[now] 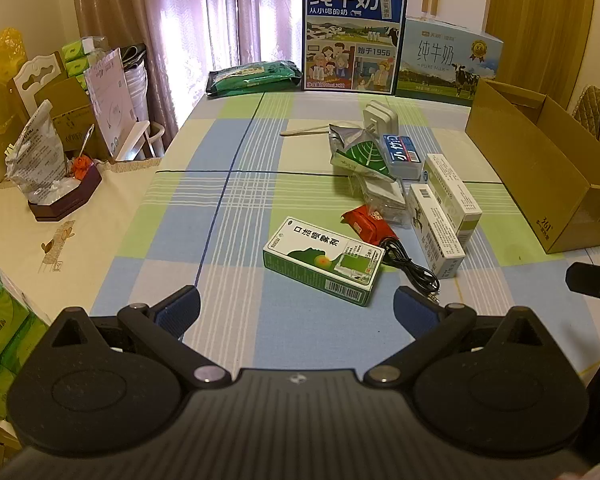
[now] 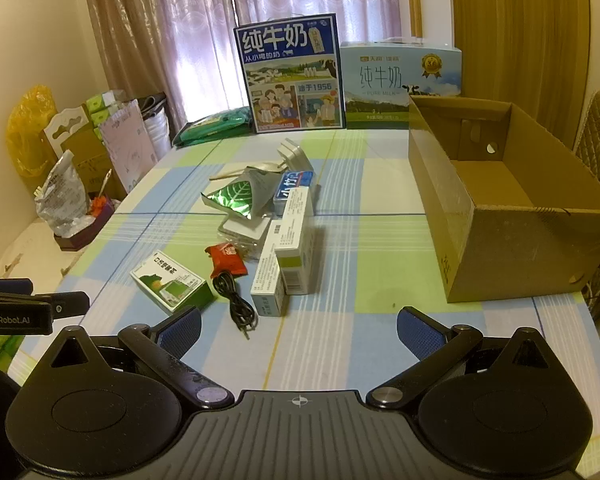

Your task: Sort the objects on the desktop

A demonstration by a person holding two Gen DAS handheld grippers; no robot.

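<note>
Two white medicine boxes [image 2: 290,256] side by side, long axes near–far; one green box [image 2: 172,286] angled left; one cardboard box [image 2: 500,248] right. Left gripper [image 1: 298,306], right gripper [image 2: 299,330] — jaws wide, empty.

The tablecloth [image 1: 236,216] has blue, green and cream squares with thin white stripes. On it, near the brown cardboard box [image 2: 512,248], lie a green and white carton [image 1: 324,266], a red packet [image 1: 370,224], a black cable [image 1: 410,262] and a shiny silver bag with a green leaf [image 2: 238,196]. Behind the brown box stands a dark blue milk box [image 2: 292,76] with white letters. The gripper pads [image 2: 182,334] are blue.
</note>
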